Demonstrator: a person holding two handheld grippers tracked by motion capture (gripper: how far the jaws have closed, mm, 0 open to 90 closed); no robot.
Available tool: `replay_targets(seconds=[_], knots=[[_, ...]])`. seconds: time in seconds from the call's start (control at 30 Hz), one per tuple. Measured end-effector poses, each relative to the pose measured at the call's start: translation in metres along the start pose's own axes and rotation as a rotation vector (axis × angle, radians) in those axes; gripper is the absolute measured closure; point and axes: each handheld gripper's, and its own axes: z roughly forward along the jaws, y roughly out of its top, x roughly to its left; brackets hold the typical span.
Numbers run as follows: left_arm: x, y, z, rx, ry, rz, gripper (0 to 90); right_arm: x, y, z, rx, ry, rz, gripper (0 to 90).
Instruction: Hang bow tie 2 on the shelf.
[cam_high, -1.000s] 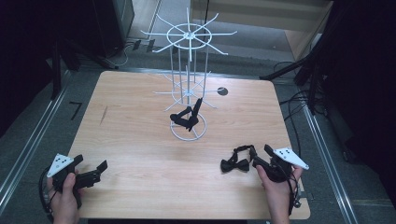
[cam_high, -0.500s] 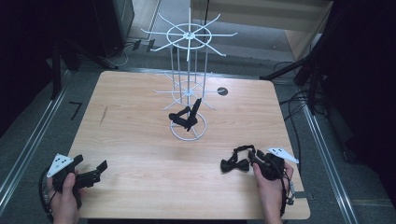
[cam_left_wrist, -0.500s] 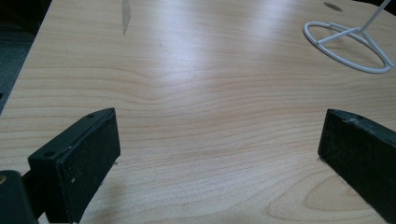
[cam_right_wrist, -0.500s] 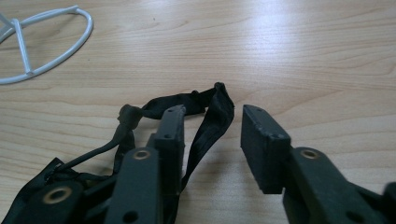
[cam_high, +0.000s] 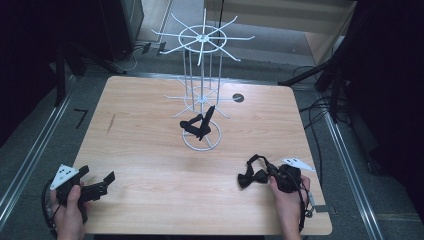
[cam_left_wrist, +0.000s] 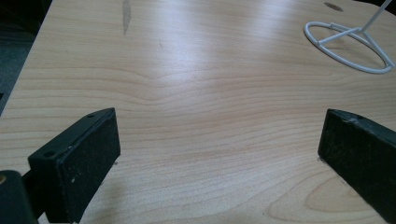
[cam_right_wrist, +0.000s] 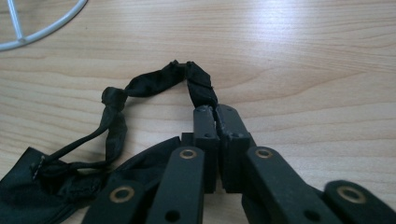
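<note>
Right tongs (cam_right_wrist: 215, 110): jaws pressed together, pinching the strap (cam_right_wrist: 154, 84) of a black bow tie (cam_high: 251, 174) at the near right of the bench (cam_high: 150, 150). In the right gripper view the strap loops out from the jaw tips to the left and back toward the bow tie's crumpled body at the lower left. Compared with one second ago, the right tongs (cam_high: 272, 175) have moved in toward the bow tie and tipped lower over it; the grey plate now lies flatter, and the bow tie has stayed in about the same spot.

Left tongs (cam_left_wrist: 219, 144): jaws spread wide, holding nothing, with bare bench between them. The left tongs (cam_high: 97, 182) rest at the near left corner in the left hand (cam_high: 70, 212), unchanged from the earlier frames.

A white wire rack (cam_high: 202, 75) stands at bench centre, well apart from both tongs. A second black bow tie (cam_high: 198, 125) hangs low on it above its ring base (cam_high: 186, 142), also unchanged.
</note>
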Motion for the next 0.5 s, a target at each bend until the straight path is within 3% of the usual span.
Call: replay_targets(seconds=[0.23, 0.37, 0.43, 0.5], knots=[[0.000, 0.000, 0.000, -0.001, -0.001, 0.002, 0.0, 0.005, 0.002, -0.008, -0.030, 0.011, -0.018, 90.0], [0.000, 0.000, 0.000, 0.001, -0.001, 0.001, 0.0, 0.011, 0.005, -0.016, -0.081, 0.009, -0.051, 90.0], [0.000, 0.000, 0.000, 0.001, 0.000, 0.000, 0.0, 0.018, 0.006, -0.021, -0.118, 0.005, -0.097, 90.0], [0.000, 0.000, 0.000, 0.001, -0.001, -0.001, 0.0, 0.019, 0.006, -0.022, -0.123, 0.007, -0.102, 90.0]])
